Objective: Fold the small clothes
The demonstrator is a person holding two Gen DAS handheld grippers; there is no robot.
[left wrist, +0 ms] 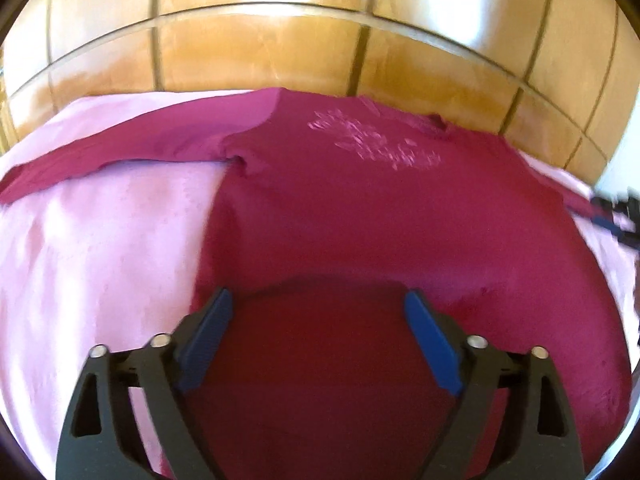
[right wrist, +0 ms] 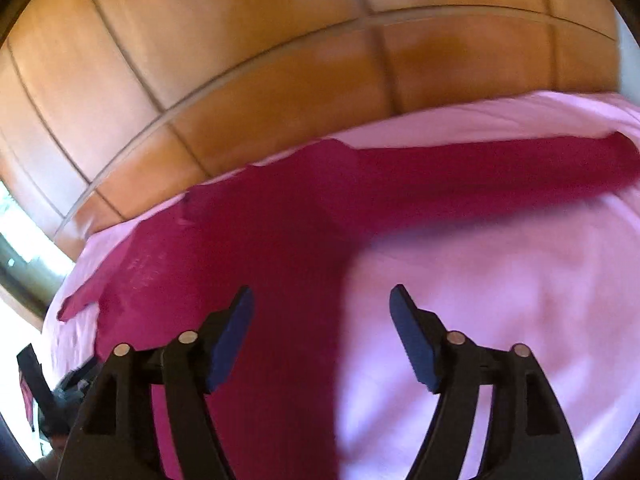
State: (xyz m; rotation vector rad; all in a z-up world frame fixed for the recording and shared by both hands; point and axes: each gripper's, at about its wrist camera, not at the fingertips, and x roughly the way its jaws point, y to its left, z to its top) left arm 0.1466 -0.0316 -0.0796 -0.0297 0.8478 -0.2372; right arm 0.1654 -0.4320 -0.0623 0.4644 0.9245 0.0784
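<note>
A magenta long-sleeved shirt (left wrist: 340, 208) lies spread flat on a pink sheet (left wrist: 100, 240), with a pale print (left wrist: 376, 140) on its chest. One sleeve (left wrist: 120, 152) stretches out to the left. My left gripper (left wrist: 319, 298) stands open above the shirt's lower body, with nothing pinched between its blue pads (left wrist: 208, 344). In the right wrist view the shirt (right wrist: 260, 232) runs under my right gripper (right wrist: 321, 294), and the other sleeve (right wrist: 500, 176) reaches to the right. That gripper is open over the shirt's side edge and holds nothing. The view is blurred.
Behind the far edge of the bed rises a wooden panelled wall (left wrist: 260, 52). Bare pink sheet (right wrist: 480, 280) lies on both sides of the shirt. A dark blurred gripper part (left wrist: 616, 216) shows at the right edge, and a bright window (right wrist: 16, 216) at the left.
</note>
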